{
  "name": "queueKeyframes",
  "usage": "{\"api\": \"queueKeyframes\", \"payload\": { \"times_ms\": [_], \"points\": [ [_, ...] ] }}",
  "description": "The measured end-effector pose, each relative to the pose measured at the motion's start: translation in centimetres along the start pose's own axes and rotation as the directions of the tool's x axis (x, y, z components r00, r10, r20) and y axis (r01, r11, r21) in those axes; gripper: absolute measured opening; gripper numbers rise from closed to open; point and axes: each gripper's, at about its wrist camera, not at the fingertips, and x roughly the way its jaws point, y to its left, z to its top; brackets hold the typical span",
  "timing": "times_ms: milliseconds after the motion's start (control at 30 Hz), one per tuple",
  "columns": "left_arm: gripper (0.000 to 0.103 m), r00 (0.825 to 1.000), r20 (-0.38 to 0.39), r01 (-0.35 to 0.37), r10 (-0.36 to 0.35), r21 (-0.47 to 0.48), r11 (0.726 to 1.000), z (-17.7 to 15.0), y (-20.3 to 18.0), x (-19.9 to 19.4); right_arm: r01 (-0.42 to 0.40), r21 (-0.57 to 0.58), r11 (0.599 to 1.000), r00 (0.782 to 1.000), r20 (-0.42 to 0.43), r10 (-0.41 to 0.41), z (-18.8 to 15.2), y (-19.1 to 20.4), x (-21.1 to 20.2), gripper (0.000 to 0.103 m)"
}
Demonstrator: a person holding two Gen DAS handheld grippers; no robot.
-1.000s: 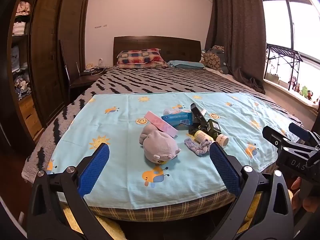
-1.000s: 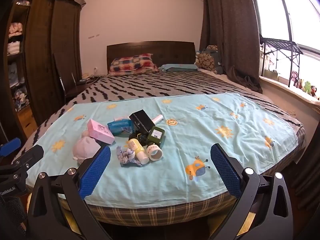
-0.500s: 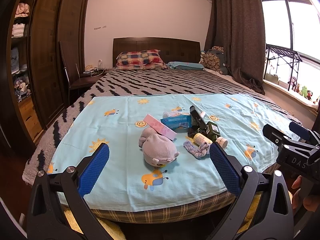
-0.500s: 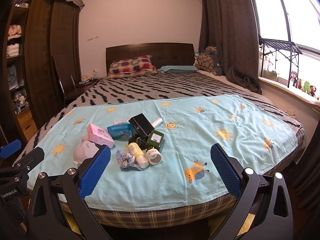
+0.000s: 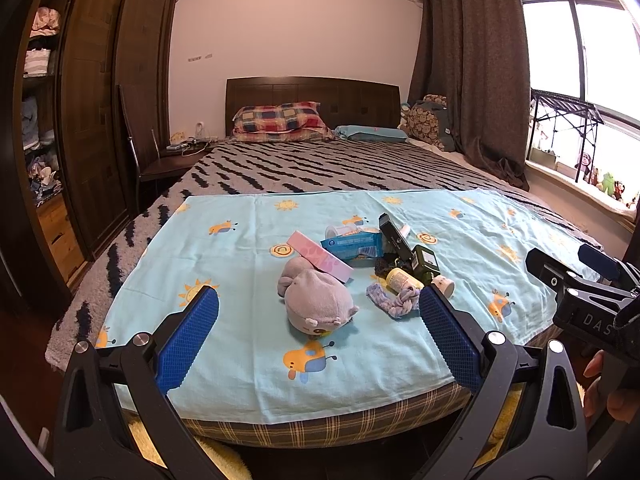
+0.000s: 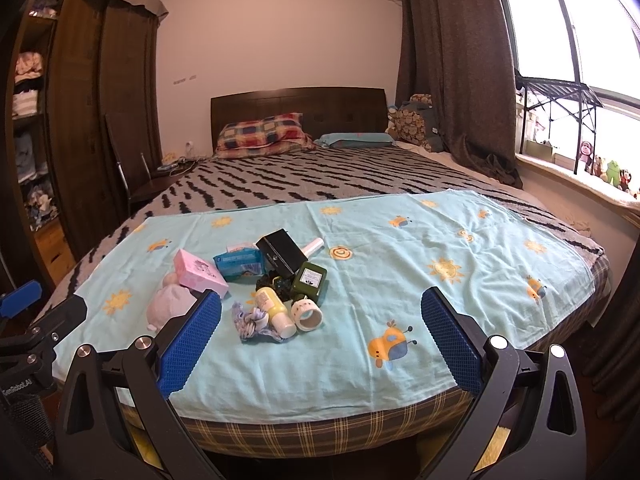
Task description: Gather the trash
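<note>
A cluster of small items lies on the light blue cartoon sheet [image 5: 248, 248] near the bed's foot: a grey plush toy [image 5: 316, 300], a pink box [image 5: 320, 256], a blue packet [image 5: 352, 245], a black box [image 5: 394, 236], a dark green bottle [image 5: 426, 262], a yellow bottle [image 6: 274, 310], a tape roll [image 6: 306, 314] and a purple hair tie [image 6: 250, 322]. My left gripper [image 5: 318, 334] is open, short of the plush toy. My right gripper [image 6: 320, 338] is open too, just short of the tape roll. Neither holds anything.
The striped blanket [image 5: 320, 168] and a plaid pillow [image 5: 280, 120] lie farther up the bed. A dark wardrobe [image 5: 100, 100] and a chair [image 5: 156, 164] stand left. Curtains [image 5: 472, 80] and a window sill with toys [image 6: 600, 168] are on the right.
Both grippers have backed off and risen slightly, so the pile of items sits a little farther away. Both stay open and nothing on the sheet has moved.
</note>
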Motion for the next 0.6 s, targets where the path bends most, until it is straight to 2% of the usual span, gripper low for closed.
{"api": "queueKeyframes", "payload": {
  "times_ms": [600],
  "points": [
    [0.095,1.0,0.012,-0.007,0.007,0.0,1.0,0.32,0.15,-0.45,0.001,0.01,1.0,1.0,0.012,-0.001,-0.02,-0.37,-0.49,0.1]
  ]
}}
